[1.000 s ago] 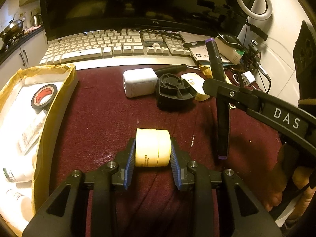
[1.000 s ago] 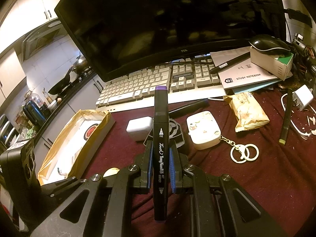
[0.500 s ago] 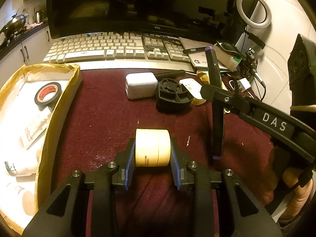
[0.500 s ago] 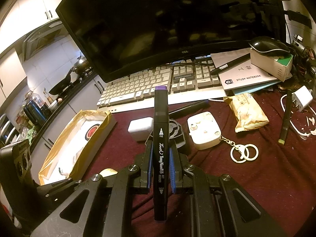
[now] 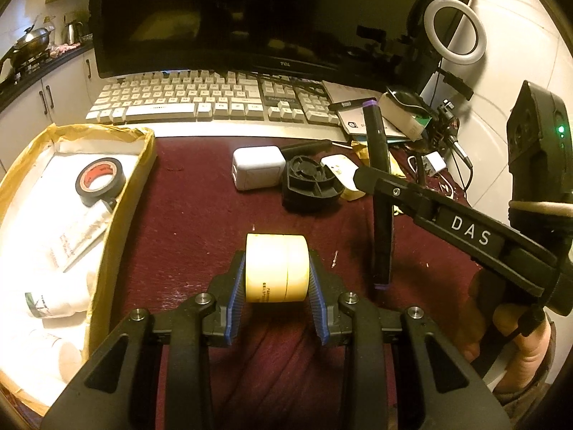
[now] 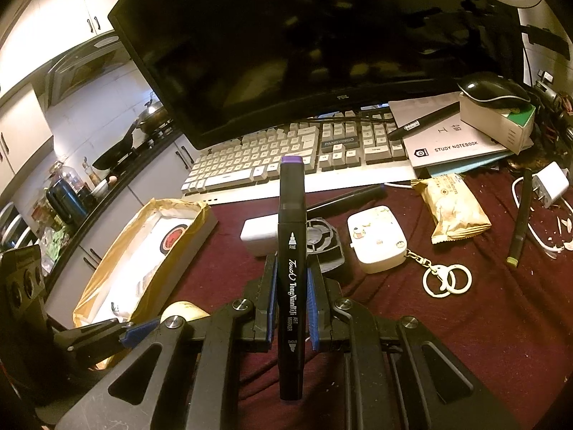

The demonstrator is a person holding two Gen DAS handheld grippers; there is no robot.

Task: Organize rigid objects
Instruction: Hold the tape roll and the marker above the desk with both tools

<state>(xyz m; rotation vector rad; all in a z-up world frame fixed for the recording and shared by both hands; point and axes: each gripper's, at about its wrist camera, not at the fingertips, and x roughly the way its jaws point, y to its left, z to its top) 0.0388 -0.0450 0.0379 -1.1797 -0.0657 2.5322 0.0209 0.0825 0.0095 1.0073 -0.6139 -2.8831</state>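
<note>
Two grips locked: your left gripper clamps the yellow tape roll just right of the box; your right gripper pinches the purple marker, farther right.

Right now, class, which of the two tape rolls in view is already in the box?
The black tape roll with the red core lies inside the box; the yellow tape roll is clamped in the left gripper.

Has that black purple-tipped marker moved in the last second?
Yes. In the left wrist view the marker has edged left against the notebook, gripped by the right gripper.
</note>
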